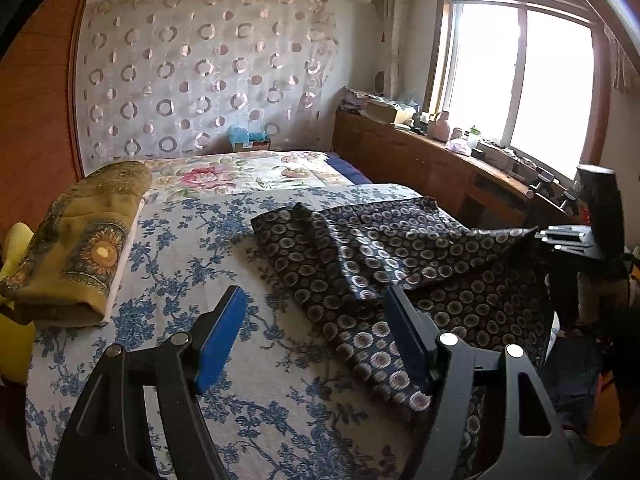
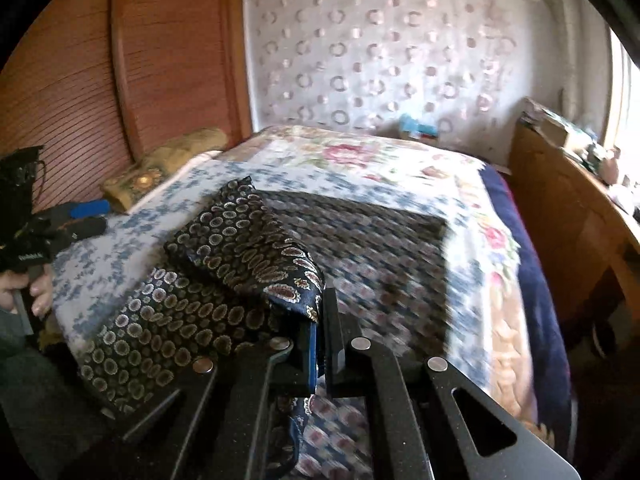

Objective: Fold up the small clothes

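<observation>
Right gripper (image 2: 320, 312) clamped on dark patterned garment (image 2: 248, 248) edge, lifting it to fold over; left gripper (image 1: 312, 320) hangs open, empty, just above the bedspread (image 1: 180, 240).

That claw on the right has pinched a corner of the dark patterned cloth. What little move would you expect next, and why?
Probably the right gripper carries its pinched corner across the dark patterned garment toward the far edge and lays it down. The jaws are shut on the cloth, which already lifts off the bed, while the left gripper hangs open, holding nothing.
</observation>
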Available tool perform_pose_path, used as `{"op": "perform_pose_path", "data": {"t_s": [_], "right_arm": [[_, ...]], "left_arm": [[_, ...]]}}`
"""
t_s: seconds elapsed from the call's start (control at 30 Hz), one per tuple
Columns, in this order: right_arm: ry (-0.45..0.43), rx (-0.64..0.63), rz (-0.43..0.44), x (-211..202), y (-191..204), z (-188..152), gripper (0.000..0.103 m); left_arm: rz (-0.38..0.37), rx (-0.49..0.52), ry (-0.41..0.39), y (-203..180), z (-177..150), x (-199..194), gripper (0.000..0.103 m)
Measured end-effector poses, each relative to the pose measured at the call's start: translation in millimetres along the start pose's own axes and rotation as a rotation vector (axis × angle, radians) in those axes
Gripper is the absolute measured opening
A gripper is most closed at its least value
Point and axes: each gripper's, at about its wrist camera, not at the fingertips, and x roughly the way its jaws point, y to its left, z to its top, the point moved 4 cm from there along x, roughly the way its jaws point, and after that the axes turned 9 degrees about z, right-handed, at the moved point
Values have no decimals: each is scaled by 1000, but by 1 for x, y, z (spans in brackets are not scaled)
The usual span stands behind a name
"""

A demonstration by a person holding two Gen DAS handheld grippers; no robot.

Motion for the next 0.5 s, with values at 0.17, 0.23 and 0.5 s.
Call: {"op": "perform_pose_path", "data": {"t_s": [0.17, 0.23, 0.5], "right_arm": [[29, 49, -40, -4, -16, -21, 2], [36, 58, -63, -5, -19, -23, 2], [59, 99, -85, -1, -15, -25, 2]], "left_arm": [[-1, 13, -3, -5, 0, 0, 72], [-2, 16, -5, -6, 0, 0, 72], [-5, 22, -3, -8, -1, 2, 72]]}}
